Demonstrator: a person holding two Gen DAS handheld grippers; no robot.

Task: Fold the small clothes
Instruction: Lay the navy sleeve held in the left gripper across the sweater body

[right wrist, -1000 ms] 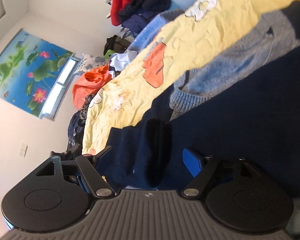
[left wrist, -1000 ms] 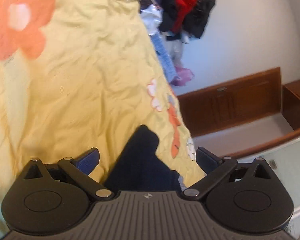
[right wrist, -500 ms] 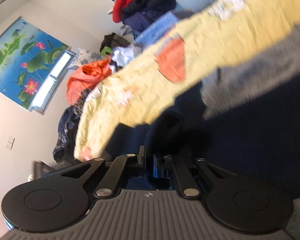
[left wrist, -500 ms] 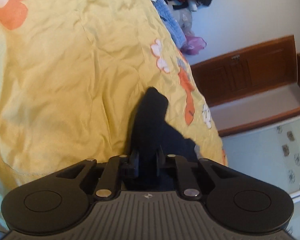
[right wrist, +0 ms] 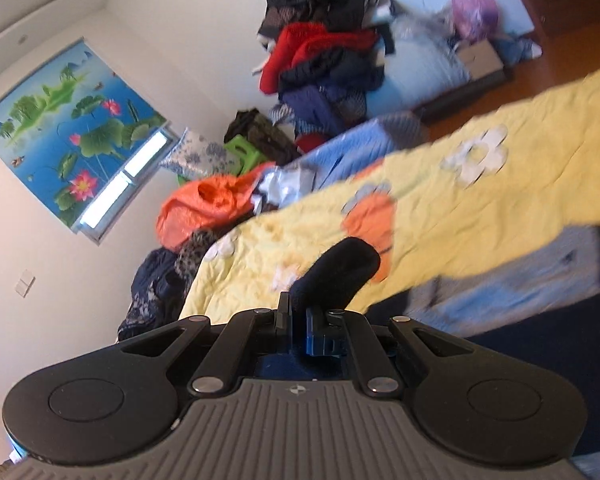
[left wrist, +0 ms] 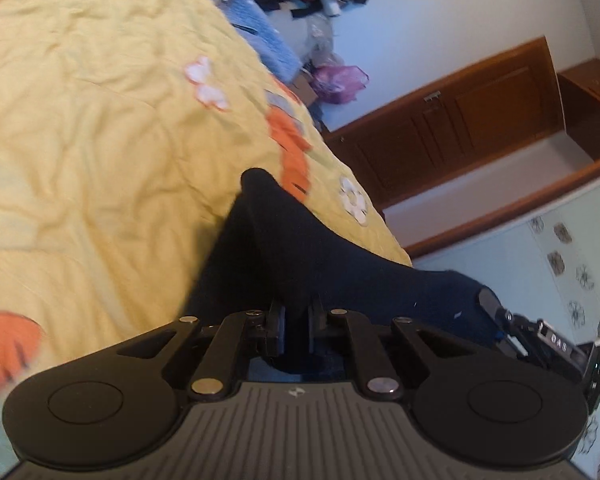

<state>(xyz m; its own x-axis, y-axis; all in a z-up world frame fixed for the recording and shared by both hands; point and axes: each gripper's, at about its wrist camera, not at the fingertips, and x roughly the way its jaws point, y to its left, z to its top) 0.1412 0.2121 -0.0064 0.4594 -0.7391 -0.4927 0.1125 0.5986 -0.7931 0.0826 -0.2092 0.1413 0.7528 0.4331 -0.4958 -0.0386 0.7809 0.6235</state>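
A dark navy garment [left wrist: 300, 256] is lifted off the yellow flowered bedspread [left wrist: 100, 120]. My left gripper [left wrist: 294, 330] is shut on one bunched edge of it, and the cloth stretches right toward the other gripper's tip [left wrist: 540, 336]. In the right wrist view my right gripper [right wrist: 298, 326] is shut on another corner of the navy garment [right wrist: 336, 272], which sticks up as a rounded fold. More of the cloth hangs dark at the lower right. A grey-blue knitted garment [right wrist: 500, 280] lies blurred on the bedspread [right wrist: 500, 200] beyond.
A tall heap of clothes [right wrist: 324, 60] stands against the wall past the bed, with an orange bag [right wrist: 208, 204] and a blue blanket [right wrist: 360, 152] near it. A wooden bed frame [left wrist: 460, 120] and a pale wall panel [left wrist: 540, 264] are to the right in the left wrist view.
Both grippers went from open around the navy cloth to shut on it. Both then rose with the cloth, and the bedspread dropped away in the views.
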